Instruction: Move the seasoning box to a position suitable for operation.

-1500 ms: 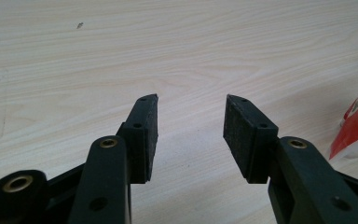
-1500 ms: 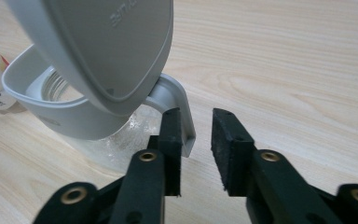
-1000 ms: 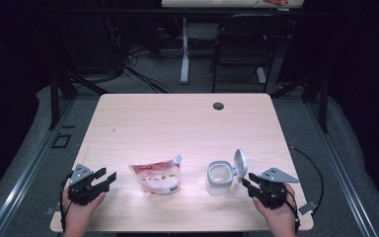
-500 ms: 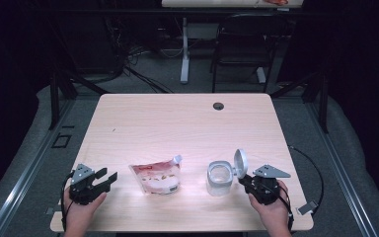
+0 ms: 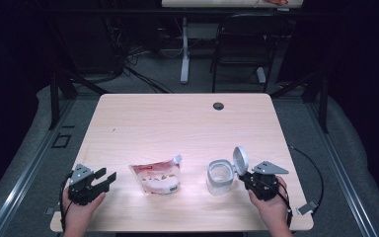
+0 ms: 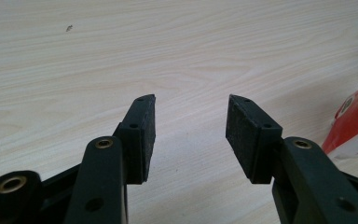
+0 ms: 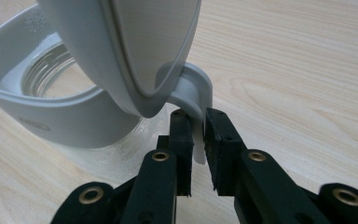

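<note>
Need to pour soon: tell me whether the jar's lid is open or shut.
Open. The lid stands flipped up beside the jar mouth, and the right gripper pinches its handle.

I see each gripper, left [image 5: 106, 177] and right [image 5: 242, 176], in black with brass-ringed screws, rough dark pads [image 6: 240, 135], grey three-cornered top plates, and black cables trailing toward six o'clock.
</note>
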Demonstrator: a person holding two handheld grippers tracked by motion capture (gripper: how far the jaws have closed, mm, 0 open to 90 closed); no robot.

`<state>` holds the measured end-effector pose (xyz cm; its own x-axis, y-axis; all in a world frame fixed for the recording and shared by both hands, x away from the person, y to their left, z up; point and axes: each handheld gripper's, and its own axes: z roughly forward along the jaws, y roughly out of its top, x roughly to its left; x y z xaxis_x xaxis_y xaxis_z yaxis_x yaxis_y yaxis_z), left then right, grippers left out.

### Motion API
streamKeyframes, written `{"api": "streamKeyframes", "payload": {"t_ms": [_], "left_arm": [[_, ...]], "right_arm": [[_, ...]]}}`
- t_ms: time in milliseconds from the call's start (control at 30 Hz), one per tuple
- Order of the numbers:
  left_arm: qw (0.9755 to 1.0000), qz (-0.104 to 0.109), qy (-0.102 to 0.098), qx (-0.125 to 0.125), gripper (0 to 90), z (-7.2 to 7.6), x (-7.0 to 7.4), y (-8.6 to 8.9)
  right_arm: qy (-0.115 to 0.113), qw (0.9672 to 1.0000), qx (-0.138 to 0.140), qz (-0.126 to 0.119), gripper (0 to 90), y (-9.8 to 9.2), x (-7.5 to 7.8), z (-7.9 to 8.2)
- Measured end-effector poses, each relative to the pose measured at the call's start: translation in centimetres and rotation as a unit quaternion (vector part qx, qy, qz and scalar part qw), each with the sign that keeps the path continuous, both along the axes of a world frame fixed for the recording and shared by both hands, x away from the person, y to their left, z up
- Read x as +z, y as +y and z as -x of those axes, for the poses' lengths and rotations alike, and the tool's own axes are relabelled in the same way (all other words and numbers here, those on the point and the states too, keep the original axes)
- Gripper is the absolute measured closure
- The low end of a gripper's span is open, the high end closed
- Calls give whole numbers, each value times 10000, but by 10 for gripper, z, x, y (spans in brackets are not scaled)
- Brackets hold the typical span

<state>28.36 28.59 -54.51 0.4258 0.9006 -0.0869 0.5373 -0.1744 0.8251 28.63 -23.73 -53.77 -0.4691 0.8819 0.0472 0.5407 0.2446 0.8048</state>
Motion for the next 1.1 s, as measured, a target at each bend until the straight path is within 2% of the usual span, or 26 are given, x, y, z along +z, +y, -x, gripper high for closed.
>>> {"api": "streamKeyframes", "payload": {"t_ms": [467, 633, 767, 1000, 1100], "left_arm": [[10000, 3, -19, 23, 529, 1, 0, 0], [10000, -9, 12, -9, 530, 1, 0, 0], [10000, -13, 12, -11, 531, 0, 0, 0], [10000, 3, 0, 0, 531, 1, 0, 0], [10000, 15, -28, -4, 531, 1, 0, 0]], "right_arm": [[-6, 10000, -53, -22, 805, 0, 0, -13], [-20, 9999, 115, -63, 803, 3, -1, -21], [-59, 9995, 317, 10, 802, 13, -1, -29], [-64, 9994, 351, -26, 795, 21, 0, -33], [-55, 9994, 290, -152, 792, 20, 2, -30]]}}
